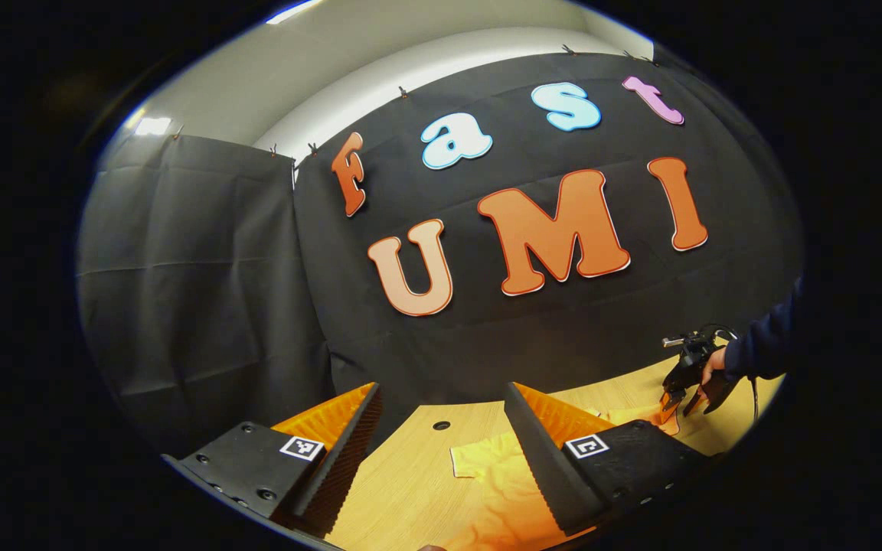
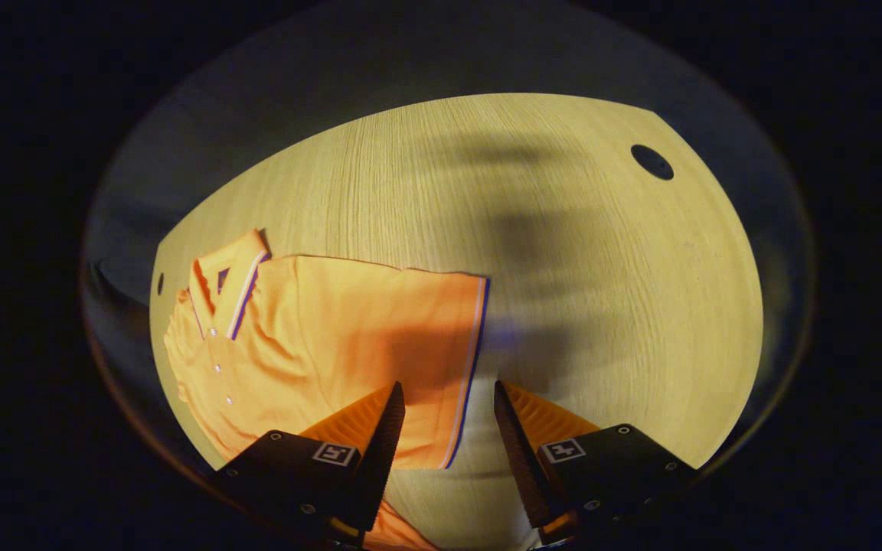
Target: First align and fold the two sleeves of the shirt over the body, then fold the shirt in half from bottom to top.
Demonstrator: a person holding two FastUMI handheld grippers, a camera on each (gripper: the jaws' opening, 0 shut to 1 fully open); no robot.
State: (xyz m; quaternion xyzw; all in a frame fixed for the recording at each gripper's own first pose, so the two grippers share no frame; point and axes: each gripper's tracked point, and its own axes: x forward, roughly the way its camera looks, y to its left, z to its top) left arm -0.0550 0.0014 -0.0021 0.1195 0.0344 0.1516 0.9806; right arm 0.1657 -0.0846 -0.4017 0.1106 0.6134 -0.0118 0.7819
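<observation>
Shirt (image 2: 311, 344) is an orange polo, lying flat on the tabletop (image 2: 548, 229), lower left of the right gripper view. Collar at far left, striped sleeve cuff (image 2: 475, 360) pointing toward centre frame.

Handling, my read: light, limp knit, no stiffness. It'll drape and drag, and a one-layer pinch may lift both layers. Take it by a hem edge: the cuff for the sleeve fold, the bottom corners for the final half-fold. Buttons and collar are the only firm bits (not useful grips).

Right gripper (image 2: 449, 405): jaws released, nothing between them. The cuff edge runs down into the gap, nearer the left jaw; the cloth looks to be below the jaws, not clamped. Contact can't be confirmed.

Left gripper (image 1: 441, 413): jaws wide apart, empty, raised and facing the booth wall. In the left gripper view, a yellow-orange patch of shirt lies on the tabletop at lower centre, partly behind the right-hand jaw. Apart from the cloth, I'd say.

Right gripper also appears at that view's right edge, low at the shirt, held by a hand (image 1: 715, 366).
</observation>
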